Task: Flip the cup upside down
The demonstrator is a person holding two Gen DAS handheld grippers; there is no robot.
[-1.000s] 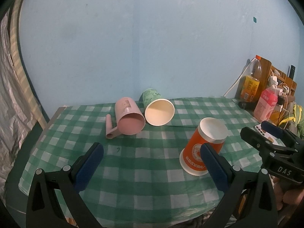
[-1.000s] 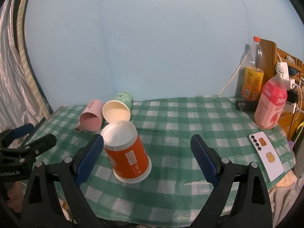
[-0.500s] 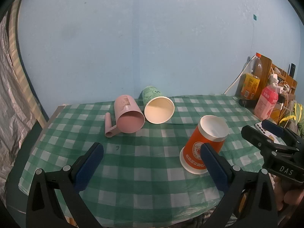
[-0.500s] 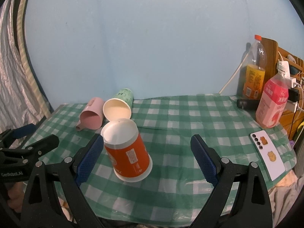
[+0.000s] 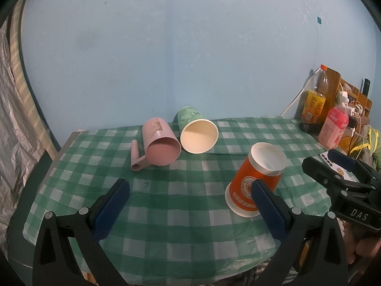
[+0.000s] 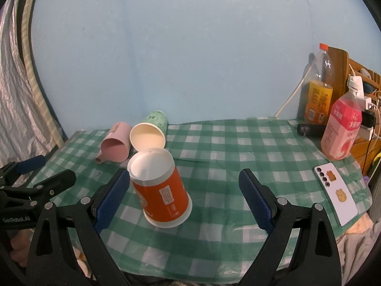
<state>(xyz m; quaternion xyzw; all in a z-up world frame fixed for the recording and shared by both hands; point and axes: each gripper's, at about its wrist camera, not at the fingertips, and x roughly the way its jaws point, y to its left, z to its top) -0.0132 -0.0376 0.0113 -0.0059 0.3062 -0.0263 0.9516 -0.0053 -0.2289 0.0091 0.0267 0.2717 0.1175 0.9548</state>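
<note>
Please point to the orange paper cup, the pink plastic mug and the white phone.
Orange paper cup [image 6: 164, 196]: right wrist view, on its side wall.
Pink plastic mug [image 5: 162, 151]: left wrist view, inside its mouth.
White phone [image 6: 337, 196]: right wrist view, on its back.

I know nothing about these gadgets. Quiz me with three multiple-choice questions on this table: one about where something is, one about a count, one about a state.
1. Where is the white phone?
A. on the cloth's right side
B. beside the pink mug
C. inside a cup

2. How many cups, mug included, are on the checked tablecloth?
A. two
B. three
C. five

3. How does the orange cup stand?
A. on its side
B. mouth up
C. mouth down

Answers:
1. A: it lies flat near the right edge, in front of the pink bottle.
2. B: orange cup, pink mug, green cup.
3. C: its wide rim meets the cloth and its closed base faces up.
</note>
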